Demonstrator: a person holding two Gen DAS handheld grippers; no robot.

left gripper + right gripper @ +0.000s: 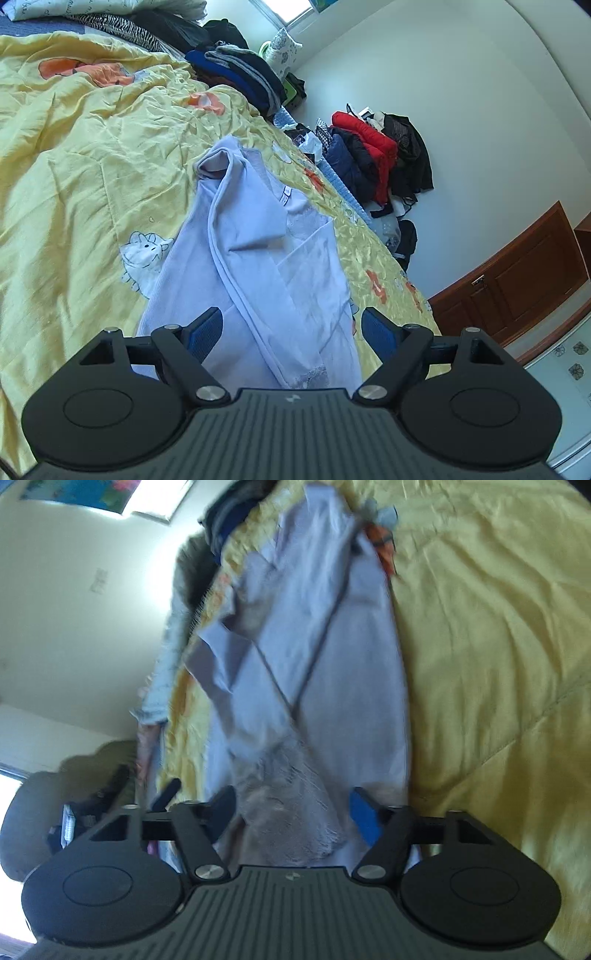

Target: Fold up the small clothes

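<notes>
My left claw (291,332) hangs released over the near end of the pale shirt (255,258) on the bed (74,177), my right claw (293,812) half-spread astride its lace hem, nothing pinched, likely to start a fold.

Pale lavender-blue garment (255,266) with whitish lace trim – lies on a yellow quilt (74,184) printed with orange flowers and white cartoon animals. Gripper pads (205,334) blue, gripper bodies black. At the quilt's far edge a folded stack (240,70) – navy, grey, black. Zebra-striped cloth (114,26) at its far corner. Red jacket (369,140) among dark clothes by the white wall.
</notes>
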